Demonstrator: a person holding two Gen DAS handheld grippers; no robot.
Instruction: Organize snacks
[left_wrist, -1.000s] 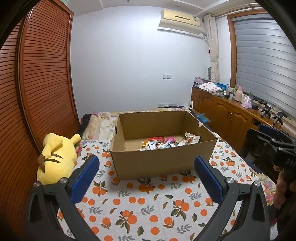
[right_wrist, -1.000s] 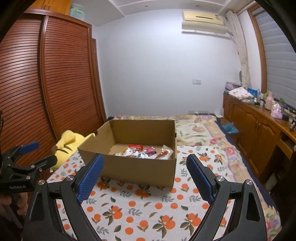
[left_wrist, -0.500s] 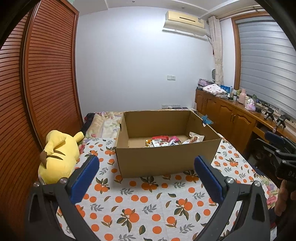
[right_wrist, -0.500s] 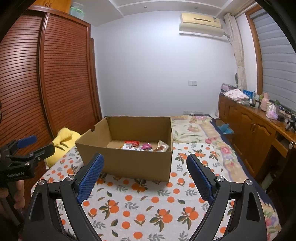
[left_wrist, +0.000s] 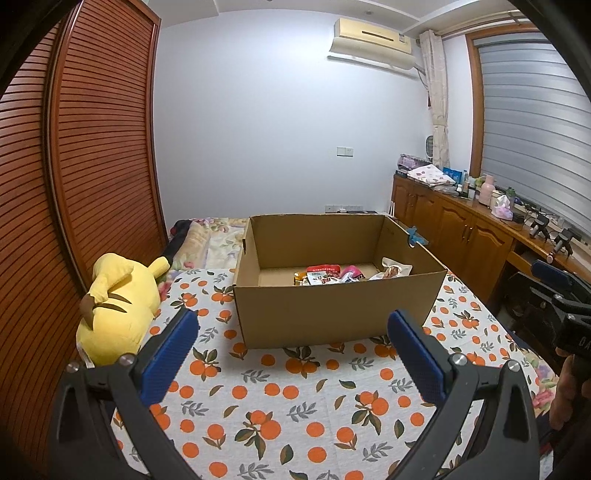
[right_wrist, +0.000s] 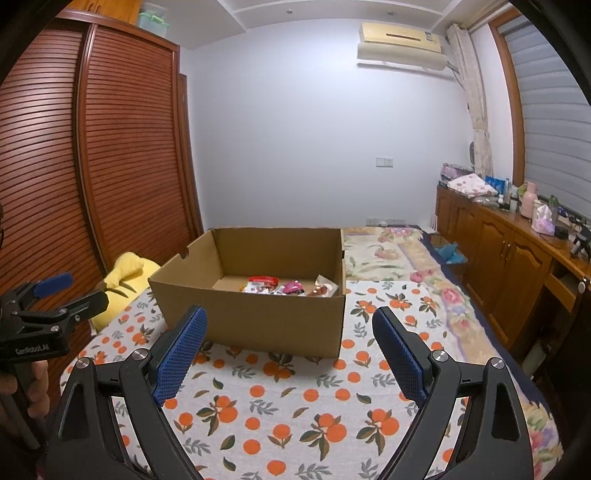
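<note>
I've pulled both tongs, left (left_wrist: 291, 343) and right (right_wrist: 290, 341), back and up from the cardboard box (left_wrist: 332, 314), both spread apart and empty, with the snacks (left_wrist: 332, 275) lying inside it toward its right wall, so organizing looks about done.

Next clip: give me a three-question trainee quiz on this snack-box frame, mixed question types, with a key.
1. True or false: the left gripper holds a snack packet.
2. Multiple choice: the colourful snack packets lie (A) scattered on the orange-print bedspread, (B) inside the open brown cardboard box, (C) on the wooden sideboard.
3. Fill in: beside the box, toward the slatted wooden wardrobe, lies a ____ plush toy.

Key: 1 false, both it and the right gripper are open and empty; 2 B; 3 yellow.
</note>
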